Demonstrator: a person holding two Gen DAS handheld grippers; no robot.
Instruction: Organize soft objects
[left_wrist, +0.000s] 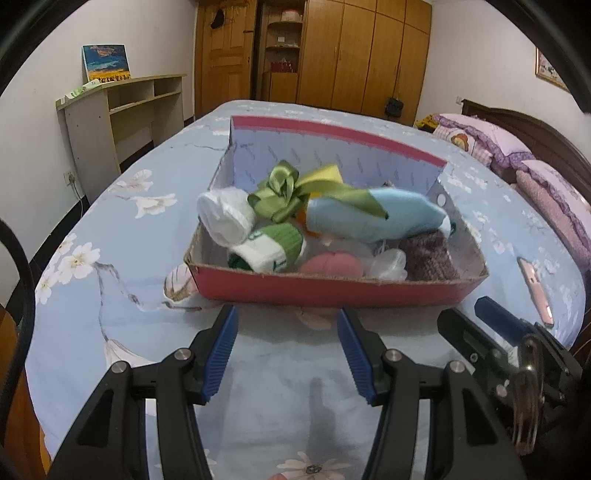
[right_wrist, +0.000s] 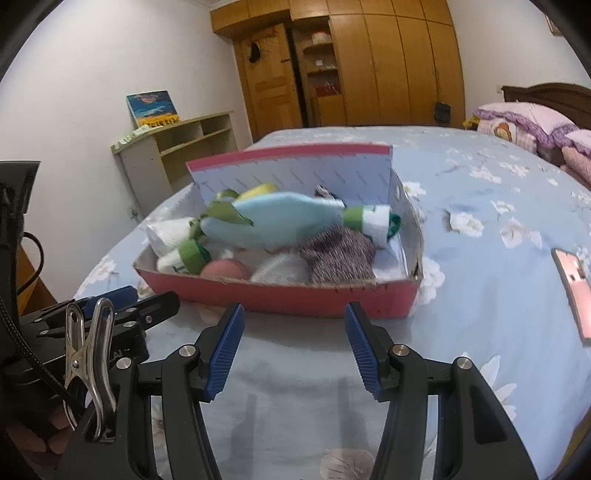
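Note:
A red cardboard box (left_wrist: 332, 291) (right_wrist: 295, 299) with its lid up stands on the blue flowered bedspread (left_wrist: 110, 295). Inside lie a light blue sock roll (left_wrist: 373, 218) (right_wrist: 280, 225), a white roll (left_wrist: 225, 218), a green-and-white sock (left_wrist: 273, 251), a green ribbon bow (left_wrist: 284, 195), a pink ball (left_wrist: 328, 264) (right_wrist: 225, 269) and a purple knit piece (left_wrist: 428, 258) (right_wrist: 340, 258). My left gripper (left_wrist: 288, 317) is open just before the box's near wall, nothing between its blue pads. My right gripper (right_wrist: 295, 314) is open likewise, also empty, beside the left one.
A pink phone (left_wrist: 535, 291) (right_wrist: 576, 291) lies on the bedspread right of the box. Pink and purple pillows (left_wrist: 498, 147) sit against the dark headboard at far right. A low shelf unit (left_wrist: 122, 118) and wooden wardrobes (left_wrist: 351, 55) stand beyond the bed.

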